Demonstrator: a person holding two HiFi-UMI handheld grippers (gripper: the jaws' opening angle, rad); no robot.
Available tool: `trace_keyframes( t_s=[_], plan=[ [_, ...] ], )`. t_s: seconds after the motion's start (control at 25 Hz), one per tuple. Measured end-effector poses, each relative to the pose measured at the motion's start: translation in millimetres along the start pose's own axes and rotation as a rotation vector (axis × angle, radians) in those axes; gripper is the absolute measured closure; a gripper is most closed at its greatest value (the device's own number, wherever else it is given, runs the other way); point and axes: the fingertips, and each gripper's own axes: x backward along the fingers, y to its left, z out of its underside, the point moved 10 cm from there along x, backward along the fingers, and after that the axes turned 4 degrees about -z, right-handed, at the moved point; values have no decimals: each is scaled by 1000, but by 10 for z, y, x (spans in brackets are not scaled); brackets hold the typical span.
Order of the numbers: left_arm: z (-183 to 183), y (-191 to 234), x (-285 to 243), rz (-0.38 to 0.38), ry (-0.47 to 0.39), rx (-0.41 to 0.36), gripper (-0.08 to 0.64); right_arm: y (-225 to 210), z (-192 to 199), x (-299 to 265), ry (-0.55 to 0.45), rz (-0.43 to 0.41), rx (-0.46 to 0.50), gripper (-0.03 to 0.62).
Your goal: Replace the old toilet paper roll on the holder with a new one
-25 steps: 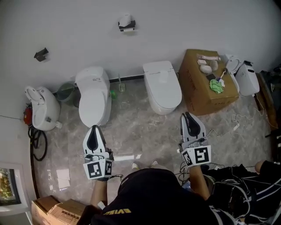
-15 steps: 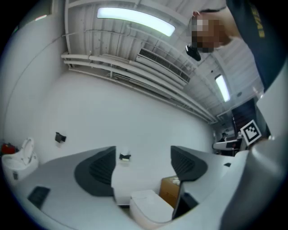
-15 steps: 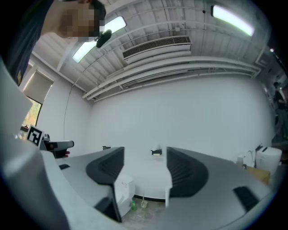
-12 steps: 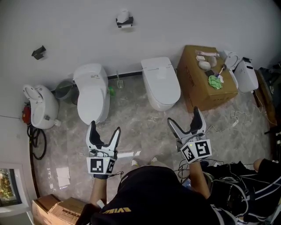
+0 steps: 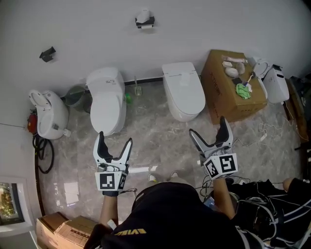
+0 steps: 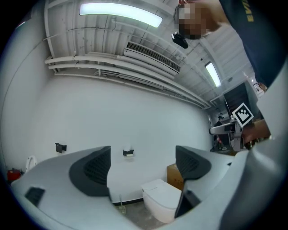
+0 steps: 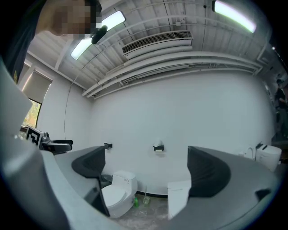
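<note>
As far as I can judge, nothing of the swap is done yet. The black wall-mounted holder (image 5: 146, 23) carries a white toilet paper roll (image 5: 142, 15) up on the plain white wall (image 5: 204, 24), and both my tools are well apart from it, back across the grey marbled floor (image 5: 155, 136). The whole job is left: take that roll off, fetch a fresh one, and seat it on the holder. I can't say for sure where the new roll is. Some pale, rounded things (image 5: 230, 72) lie on top of the brown cardboard box (image 5: 228, 104) at the right, beside a green cloth (image 5: 243, 92), and one of them may be it, but they are too small for me to tell. The left gripper (image 5: 115, 140) has just been opening its jaws, which now stand wide apart with nothing between them. Its own view shows only the far wall and the holder through the gap. The right gripper (image 5: 208, 127) has been opening likewise and is just as empty. I hold both out in front of me, roughly level and side by side, pointing toward the wall. The left is before the white round-backed toilet (image 5: 108, 99), and the right is before the white square-lidded toilet (image 5: 183, 90).
</note>
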Motion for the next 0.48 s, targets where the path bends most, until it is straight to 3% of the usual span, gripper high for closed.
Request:
trace_keyframes(
  t_s=[0.12, 0.28, 0.48],
  plan=[
    [1, 224, 85, -16, 7, -39, 118, 138, 47, -6, 23, 3, -10, 35],
    [94, 495, 227, -38, 18, -30, 120, 276, 139, -5, 41, 32, -11, 35],
    [213, 695, 278, -9, 56, -13, 120, 537, 137, -61, 46, 46, 15, 35]
  ],
)
